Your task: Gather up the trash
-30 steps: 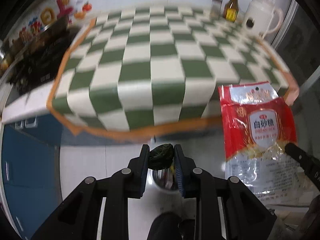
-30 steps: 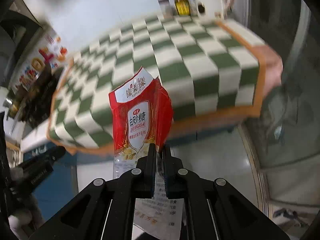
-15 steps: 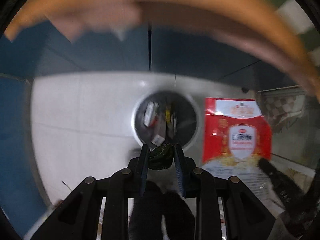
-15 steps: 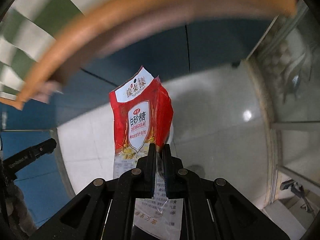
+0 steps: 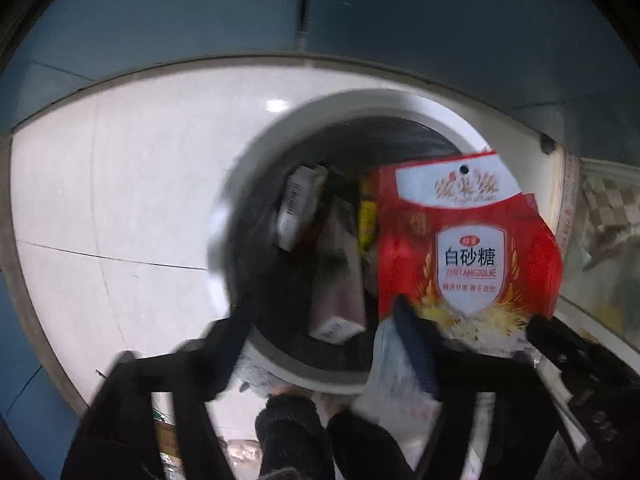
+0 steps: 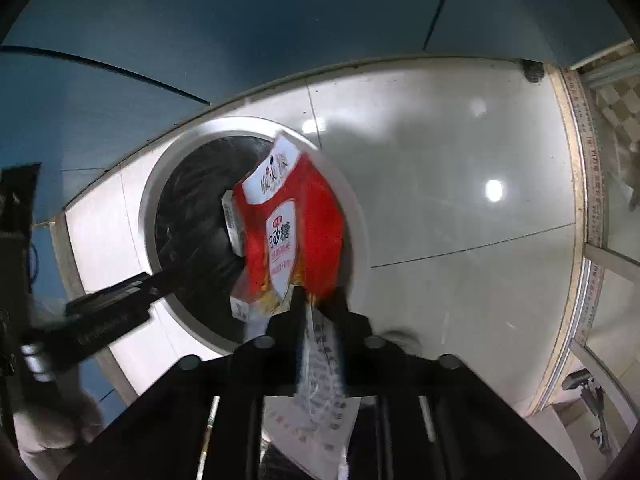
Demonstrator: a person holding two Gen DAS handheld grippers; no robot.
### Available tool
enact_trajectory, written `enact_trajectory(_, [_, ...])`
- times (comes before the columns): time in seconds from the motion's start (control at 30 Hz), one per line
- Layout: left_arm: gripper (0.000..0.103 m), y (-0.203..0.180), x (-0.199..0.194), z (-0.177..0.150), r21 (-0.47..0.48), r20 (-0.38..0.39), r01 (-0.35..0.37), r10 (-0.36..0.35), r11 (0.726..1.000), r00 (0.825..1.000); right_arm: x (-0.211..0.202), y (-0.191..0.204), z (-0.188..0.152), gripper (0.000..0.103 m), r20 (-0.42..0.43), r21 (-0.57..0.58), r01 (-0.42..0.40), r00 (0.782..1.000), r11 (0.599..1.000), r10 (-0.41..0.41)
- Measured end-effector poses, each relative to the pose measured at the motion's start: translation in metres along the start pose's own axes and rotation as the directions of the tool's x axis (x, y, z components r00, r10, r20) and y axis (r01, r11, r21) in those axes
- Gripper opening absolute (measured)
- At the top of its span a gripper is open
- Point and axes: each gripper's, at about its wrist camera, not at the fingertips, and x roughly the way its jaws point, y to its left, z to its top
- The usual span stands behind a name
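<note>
A round grey trash bin (image 5: 256,168) with a black liner stands on the floor below me and holds several cartons and wrappers. My left gripper (image 5: 320,344) is open and empty over the bin's near rim; the dark green lump it held is not in view. My right gripper (image 6: 316,300) has its jaws slightly apart around the bottom of a red and clear sugar bag (image 6: 296,232), which hangs over the bin (image 6: 160,184). The bag also shows at the right of the left wrist view (image 5: 468,248), over the bin's right side.
The bin stands on pale floor tiles (image 6: 460,208) in front of blue cabinet doors (image 5: 360,8). A glass-fronted frame (image 6: 600,240) runs along the right. The left gripper's body (image 6: 108,316) reaches in from the left in the right wrist view.
Both grippers came down closer over the bin. My left gripper opened and the dark green lump is gone from it. The right jaws have parted a little and the sugar bag tilts into the bin.
</note>
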Motion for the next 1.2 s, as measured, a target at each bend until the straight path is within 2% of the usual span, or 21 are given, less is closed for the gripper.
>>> enact_trajectory(0.03, [0.075, 0.004, 0.0, -0.002, -0.012, 0.007, 0.002, -0.002, 1.0, 1.0, -0.001, 0.002, 0.002, 0.022, 0.003, -0.002, -0.015, 1.0, 1.0, 0.016])
enact_trajectory(0.1, [0.093, 0.014, -0.006, -0.006, -0.046, 0.013, 0.008, -0.007, 0.999, 1.0, -0.007, 0.007, 0.005, 0.034, 0.004, -0.012, -0.041, 0.999, 0.999, 0.041])
enact_trajectory(0.13, [0.096, 0.015, -0.011, -0.008, -0.053, 0.018, 0.006, -0.005, 0.999, 1.0, -0.01, 0.008, 0.004, 0.052, 0.008, -0.013, -0.049, 0.999, 0.999, 0.049])
enact_trajectory(0.17, [0.097, 0.017, -0.015, -0.01, -0.056, 0.025, 0.001, 0.001, 0.998, 1.0, -0.015, 0.01, 0.004, 0.065, 0.021, -0.014, -0.059, 0.998, 0.998, 0.059])
enact_trajectory(0.23, [0.097, 0.019, -0.026, -0.015, -0.059, 0.044, -0.01, 0.012, 0.998, 0.999, -0.026, 0.008, 0.002, 0.071, 0.042, -0.021, -0.067, 0.997, 0.998, 0.068])
enact_trajectory(0.3, [0.097, 0.018, -0.042, -0.023, -0.056, 0.081, -0.019, 0.023, 0.998, 0.996, -0.036, 0.005, -0.002, 0.072, 0.049, -0.028, -0.06, 0.997, 0.998, 0.062])
enact_trajectory(0.33, [0.097, 0.017, -0.047, -0.026, -0.054, 0.095, -0.024, 0.029, 0.998, 0.995, -0.038, 0.005, -0.004, 0.077, 0.051, -0.036, -0.049, 0.997, 0.998, 0.051])
enact_trajectory(0.37, [0.097, 0.015, -0.056, -0.031, -0.05, 0.12, -0.035, 0.041, 0.998, 0.992, -0.042, 0.008, -0.006, 0.091, 0.055, -0.046, -0.03, 0.998, 0.999, 0.033])
enact_trajectory(0.43, [0.097, 0.008, -0.075, -0.041, -0.038, 0.177, -0.065, 0.071, 0.997, 0.982, -0.052, 0.008, -0.015, 0.103, 0.079, -0.073, 0.014, 0.997, 0.997, -0.008])
enact_trajectory(0.5, [0.097, 0.001, -0.092, -0.05, -0.03, 0.213, -0.082, 0.087, 0.996, 0.973, -0.065, 0.011, -0.027, 0.103, 0.11, -0.106, 0.063, 0.993, 0.992, -0.051])
enact_trajectory(0.6, [0.097, -0.008, -0.128, -0.072, -0.024, 0.259, -0.081, 0.085, 0.996, 0.962, -0.091, 0.015, -0.042, 0.103, 0.14, -0.132, 0.077, 0.988, 0.988, -0.058])
enact_trajectory(0.77, [0.097, -0.019, -0.195, -0.111, -0.017, 0.303, -0.077, 0.078, 0.997, 0.95, -0.165, 0.018, -0.074, 0.103, 0.218, -0.152, 0.11, 0.973, 0.982, -0.075])
enact_trajectory(1.0, [0.097, -0.038, -0.303, -0.177, 0.036, 0.342, -0.06, 0.045, 0.998, 0.939, -0.309, 0.026, -0.133, 0.103, 0.314, -0.166, 0.105, 0.948, 0.98, -0.048])
enact_trajectory(1.2, [0.097, -0.05, -0.394, -0.228, 0.078, 0.401, -0.018, -0.015, 0.997, 0.916, -0.42, 0.035, -0.183, 0.103, 0.377, -0.188, 0.066, 0.926, 0.98, 0.01])
